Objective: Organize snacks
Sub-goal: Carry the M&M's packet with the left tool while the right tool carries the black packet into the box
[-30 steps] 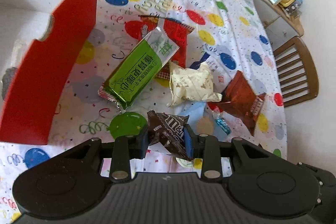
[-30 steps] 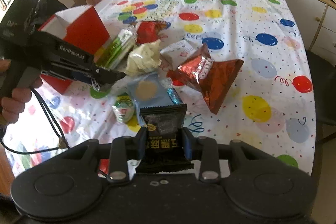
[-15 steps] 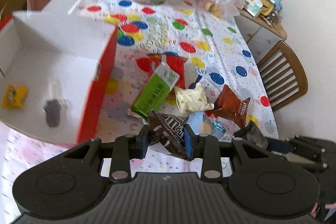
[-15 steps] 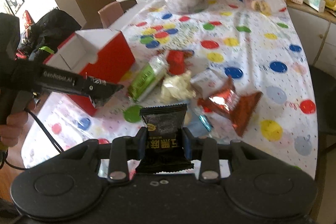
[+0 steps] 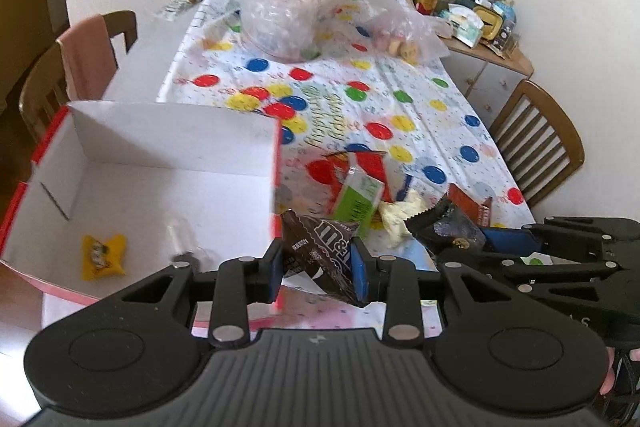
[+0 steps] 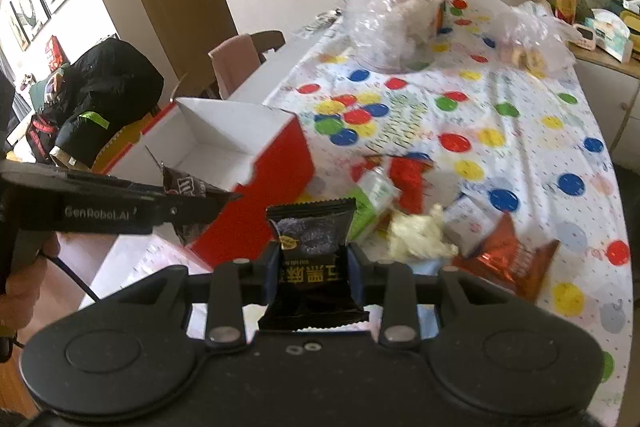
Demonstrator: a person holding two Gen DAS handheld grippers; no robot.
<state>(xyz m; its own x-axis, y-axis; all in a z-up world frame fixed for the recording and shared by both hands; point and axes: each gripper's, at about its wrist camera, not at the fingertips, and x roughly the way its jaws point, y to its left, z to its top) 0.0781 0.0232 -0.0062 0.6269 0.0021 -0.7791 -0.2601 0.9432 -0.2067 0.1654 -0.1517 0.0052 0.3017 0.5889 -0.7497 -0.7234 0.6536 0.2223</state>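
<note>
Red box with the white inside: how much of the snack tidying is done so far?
Barely begun. The red box holds one yellow packet. In hand: the left tool grips a brown M&M's bag, the right tool a black packet. Left on the table: green packet, cream packet, others.

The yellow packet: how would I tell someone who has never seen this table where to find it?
Start at the big red box with white inside, on the table's left edge. Look down at its floor: the yellow packet lies near the front left corner. It is the only wrapped snack in the box; the other loose snacks sit outside, in a heap on the spotted cloth.
</note>
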